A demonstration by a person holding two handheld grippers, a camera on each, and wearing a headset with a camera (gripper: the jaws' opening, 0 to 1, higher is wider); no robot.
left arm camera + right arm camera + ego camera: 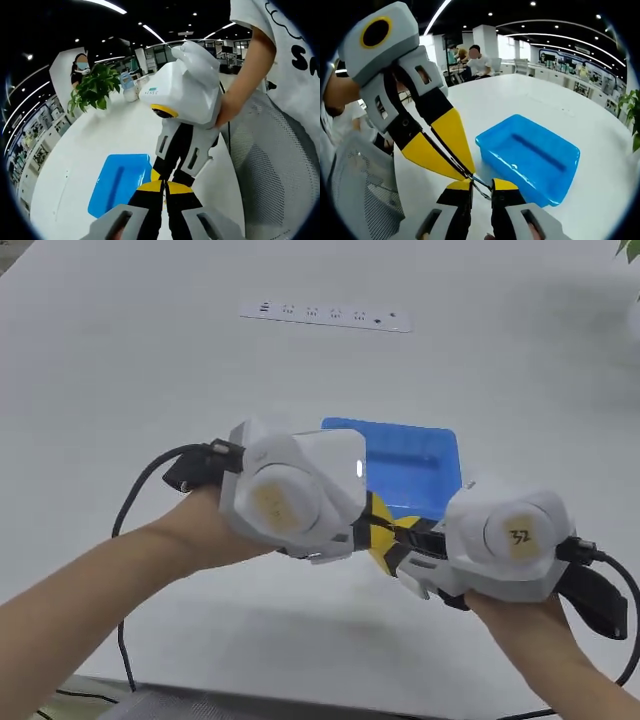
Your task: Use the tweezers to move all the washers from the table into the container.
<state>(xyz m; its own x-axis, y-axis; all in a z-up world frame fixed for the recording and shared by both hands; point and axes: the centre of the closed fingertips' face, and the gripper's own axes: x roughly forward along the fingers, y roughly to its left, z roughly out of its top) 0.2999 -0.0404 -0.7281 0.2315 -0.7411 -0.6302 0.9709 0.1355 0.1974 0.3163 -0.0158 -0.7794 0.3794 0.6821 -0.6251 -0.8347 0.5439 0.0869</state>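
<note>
My two grippers point at each other low over the white table (150, 380), with their yellow tips meeting. Thin dark tweezers (451, 155) run between the yellow fingers of my left gripper (468, 172), which is shut on them. The tweezers' end sits between the tips of my right gripper (482, 187), which is closed on it. In the head view the left gripper (385, 530) comes from the left and the right gripper (408, 542) from the right. A blue container (410, 465) (120, 182) (530, 155) stands just behind them and looks empty.
A white power strip (325, 317) lies at the far side of the table. A potted plant (92, 90) stands at one table edge. A mesh chair back (270, 165) is close to the person's body. People sit at desks in the background.
</note>
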